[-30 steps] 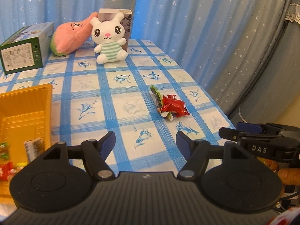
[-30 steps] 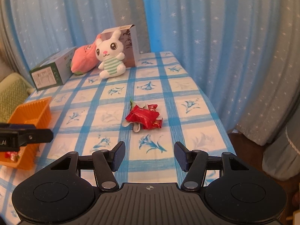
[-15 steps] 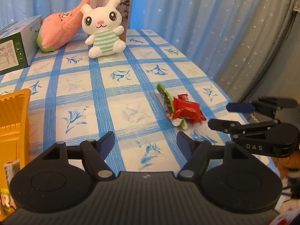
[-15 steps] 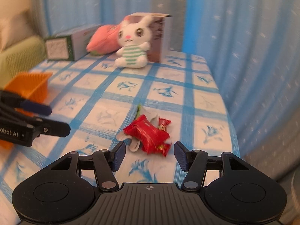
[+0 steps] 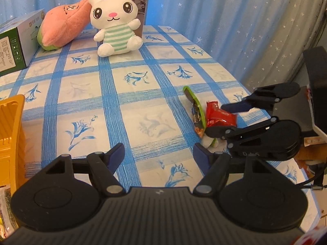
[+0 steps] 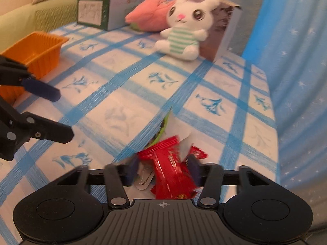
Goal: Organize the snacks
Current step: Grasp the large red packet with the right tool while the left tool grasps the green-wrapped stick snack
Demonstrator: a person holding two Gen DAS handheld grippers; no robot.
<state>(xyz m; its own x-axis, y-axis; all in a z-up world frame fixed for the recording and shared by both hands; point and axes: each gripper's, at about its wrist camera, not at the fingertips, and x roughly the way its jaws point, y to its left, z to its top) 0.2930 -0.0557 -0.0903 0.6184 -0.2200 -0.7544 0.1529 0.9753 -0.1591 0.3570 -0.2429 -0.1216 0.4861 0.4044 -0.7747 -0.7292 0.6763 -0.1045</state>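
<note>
A small pile of snack packets lies on the blue-checked tablecloth near the right edge: red wrappers (image 5: 220,118) (image 6: 169,171) over a green-edged packet (image 5: 196,106) and a white one (image 6: 145,180). My right gripper (image 6: 162,170) is open with its fingers on either side of the red wrappers, low over the pile; it also shows in the left wrist view (image 5: 220,119). My left gripper (image 5: 158,153) is open and empty, left of the pile. The orange tray (image 5: 10,134) (image 6: 38,51) stands at the left and holds a few snacks.
A white bunny plush (image 5: 115,20), a pink plush (image 5: 65,26), a brown box (image 5: 139,6) and a green-white carton (image 5: 14,45) stand at the table's back. The table's right edge (image 5: 229,69) meets a blue star curtain. A sofa (image 6: 36,10) is at the far left.
My right gripper has moved forward and down until its open fingers straddle the red wrappers. My left gripper has drifted forward and right, so less of the orange tray shows.
</note>
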